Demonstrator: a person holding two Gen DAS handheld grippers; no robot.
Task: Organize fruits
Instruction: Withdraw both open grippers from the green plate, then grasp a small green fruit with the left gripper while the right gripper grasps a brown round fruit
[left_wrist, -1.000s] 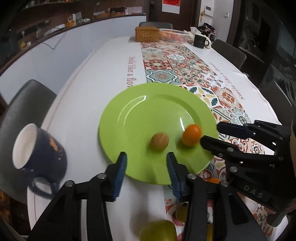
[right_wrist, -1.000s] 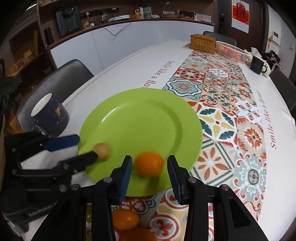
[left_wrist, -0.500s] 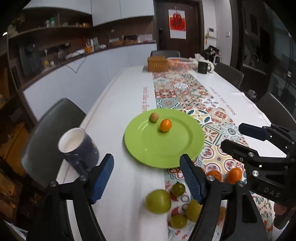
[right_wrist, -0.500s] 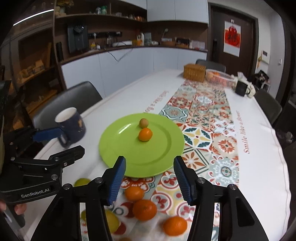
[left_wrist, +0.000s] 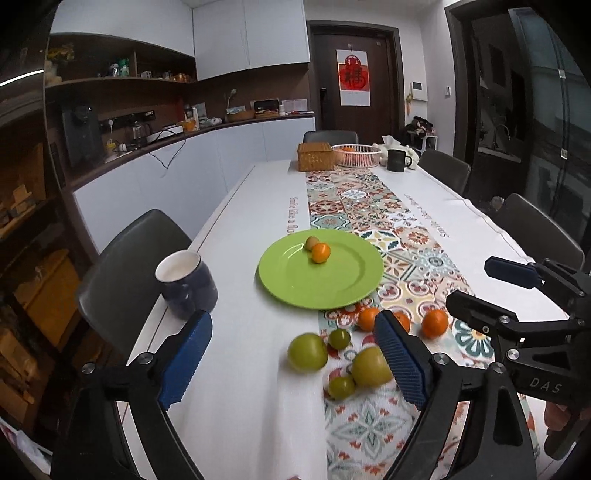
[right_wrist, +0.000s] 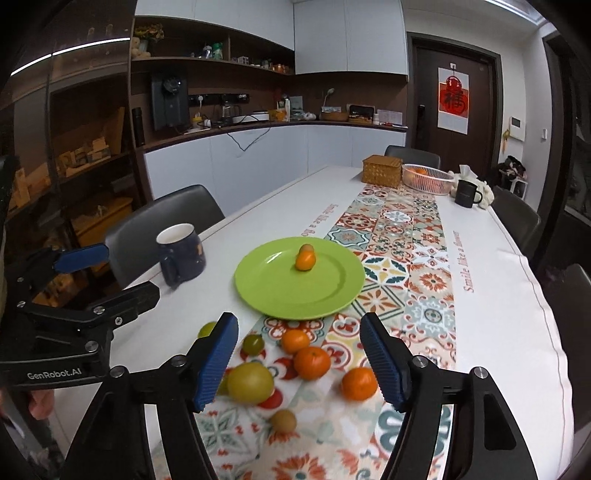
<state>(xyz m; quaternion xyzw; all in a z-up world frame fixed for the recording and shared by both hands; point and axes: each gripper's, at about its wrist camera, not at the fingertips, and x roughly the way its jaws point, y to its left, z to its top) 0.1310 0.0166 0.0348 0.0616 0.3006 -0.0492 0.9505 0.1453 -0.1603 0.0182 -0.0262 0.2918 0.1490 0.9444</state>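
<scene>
Fruits (right_wrist: 312, 362) below spread right gripper (right_wrist: 299, 363)

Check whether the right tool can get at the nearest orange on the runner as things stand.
Probably yes: the right tool is open and empty, and the orange lies just ahead by its right finger, nothing over it.

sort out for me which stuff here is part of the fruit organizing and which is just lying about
Part of the job:
- green plate
- orange and small brown fruit on it
- loose oranges on the runner
- green fruits near them
- left gripper and right gripper, jaws open, empty

Just lying about:
- navy mug
- wicker box
- pink basket
- black mug
</scene>
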